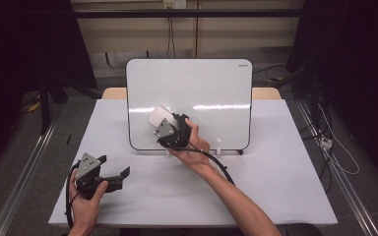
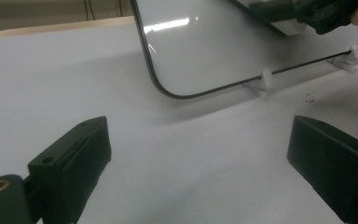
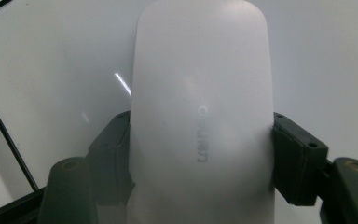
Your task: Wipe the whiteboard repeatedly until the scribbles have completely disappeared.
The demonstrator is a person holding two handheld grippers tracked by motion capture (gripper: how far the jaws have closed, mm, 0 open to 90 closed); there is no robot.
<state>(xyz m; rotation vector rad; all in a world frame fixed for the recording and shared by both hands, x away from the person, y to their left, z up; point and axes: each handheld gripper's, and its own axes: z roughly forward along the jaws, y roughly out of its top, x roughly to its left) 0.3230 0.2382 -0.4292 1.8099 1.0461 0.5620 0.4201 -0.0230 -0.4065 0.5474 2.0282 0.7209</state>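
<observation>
**Eraser clamped against the whiteboard**

The right gripper has its jaws closed on a white board eraser, one black jaw pressed to each long side, the eraser's rounded end reaching past the fingertips. In the high view the eraser lies against the lower left part of the upright whiteboard, which stands on small white feet on the white table. The left gripper rests low near the table's front left, its jaws spread wide apart with nothing between them, well apart from the board.
</observation>
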